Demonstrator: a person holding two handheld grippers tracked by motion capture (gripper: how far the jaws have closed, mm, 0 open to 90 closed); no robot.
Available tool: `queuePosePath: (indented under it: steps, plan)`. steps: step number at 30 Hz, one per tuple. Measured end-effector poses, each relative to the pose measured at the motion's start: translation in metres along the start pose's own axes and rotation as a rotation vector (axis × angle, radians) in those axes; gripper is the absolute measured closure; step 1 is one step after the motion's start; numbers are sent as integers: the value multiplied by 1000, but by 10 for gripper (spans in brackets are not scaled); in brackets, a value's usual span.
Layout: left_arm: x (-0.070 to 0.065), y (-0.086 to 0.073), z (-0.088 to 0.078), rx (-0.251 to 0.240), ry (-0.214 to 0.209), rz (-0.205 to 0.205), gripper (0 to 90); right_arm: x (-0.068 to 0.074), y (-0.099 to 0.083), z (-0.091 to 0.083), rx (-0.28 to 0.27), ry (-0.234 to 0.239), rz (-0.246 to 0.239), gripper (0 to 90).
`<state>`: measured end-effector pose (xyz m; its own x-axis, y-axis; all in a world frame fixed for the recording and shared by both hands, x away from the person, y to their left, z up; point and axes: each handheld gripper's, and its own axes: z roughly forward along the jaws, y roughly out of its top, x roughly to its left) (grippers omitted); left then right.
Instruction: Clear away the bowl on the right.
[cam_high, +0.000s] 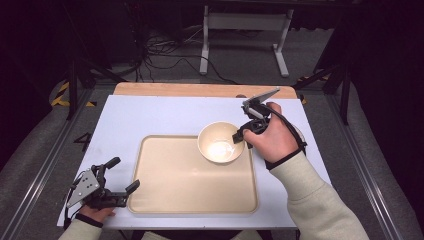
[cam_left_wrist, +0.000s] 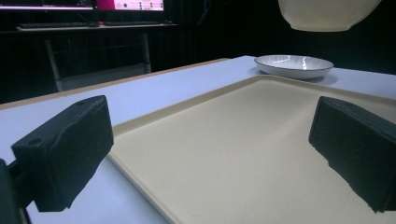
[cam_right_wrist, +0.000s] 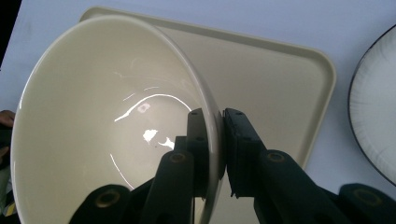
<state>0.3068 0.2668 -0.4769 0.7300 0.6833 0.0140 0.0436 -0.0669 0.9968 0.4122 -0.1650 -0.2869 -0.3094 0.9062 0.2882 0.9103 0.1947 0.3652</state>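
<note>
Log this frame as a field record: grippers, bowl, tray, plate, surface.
left gripper: open, holding nothing, at the tray's near-left corner
right gripper: shut on the bowl's rim, one jaw inside, one outside
bowl: cream, empty, lifted above the tray's far-right part
tray: beige, rectangular, nothing resting on it
plate: white, ribbed, dark rim, on the table just beyond the tray's corner
table: pale blue top, wooden far edge

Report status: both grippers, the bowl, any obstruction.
Right gripper shut on bowl rim, bowl held above tray. Left gripper open, idle at tray's near-left corner. Plate beside tray, not obstructing.
</note>
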Motion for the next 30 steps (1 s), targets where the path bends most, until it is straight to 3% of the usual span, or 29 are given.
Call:
queuePosePath:
  steps: [17,30]
  plan:
    - [0,0,0,-1,1,2,3,26,-1,22,28,38,-5,809]
    - [0,0,0,-3,1,2,3,31,-11,60,76,61,-25,807]
